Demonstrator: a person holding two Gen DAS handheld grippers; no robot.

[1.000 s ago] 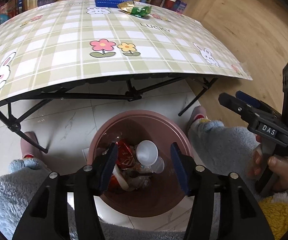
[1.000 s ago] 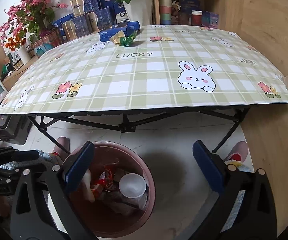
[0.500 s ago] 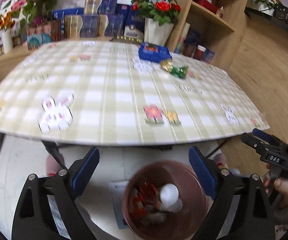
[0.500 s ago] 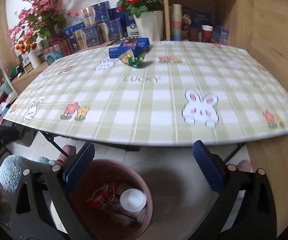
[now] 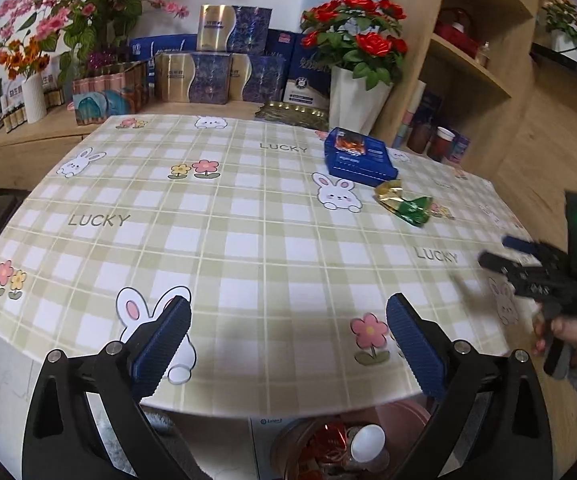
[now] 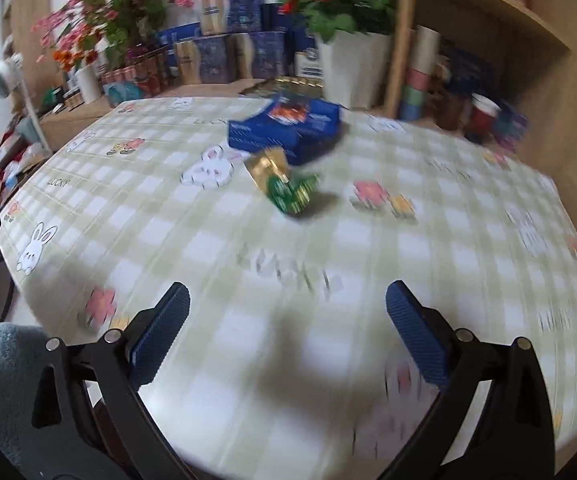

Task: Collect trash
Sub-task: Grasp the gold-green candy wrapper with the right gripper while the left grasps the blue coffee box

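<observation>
Trash: green-gold wrapper [image 6: 286, 184] on table [image 5: 248, 240], touching blue box [image 6: 288, 130]. Right gripper [image 6: 286, 328], left gripper [image 5: 288, 340]: both wide, empty. Step: approach. Next: straddle wrapper, pinch, carry to bin [image 5: 400, 416] below.

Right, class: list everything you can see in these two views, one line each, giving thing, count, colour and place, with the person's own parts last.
Table: one, green-and-white checked cloth, centre.
Blue box: one, blue, far right part of table.
Wrapper: one, gold and green, crumpled, just in front of the box.
Bin: one, pink, on the floor under the table's near edge, holding trash and a white cup.
Rose pot: one, white with red roses, behind the table.
Gift boxes: several, blue and gold, back counter.
Left gripper: open, empty, over the near edge.
Right gripper: open, empty, over the table.
</observation>
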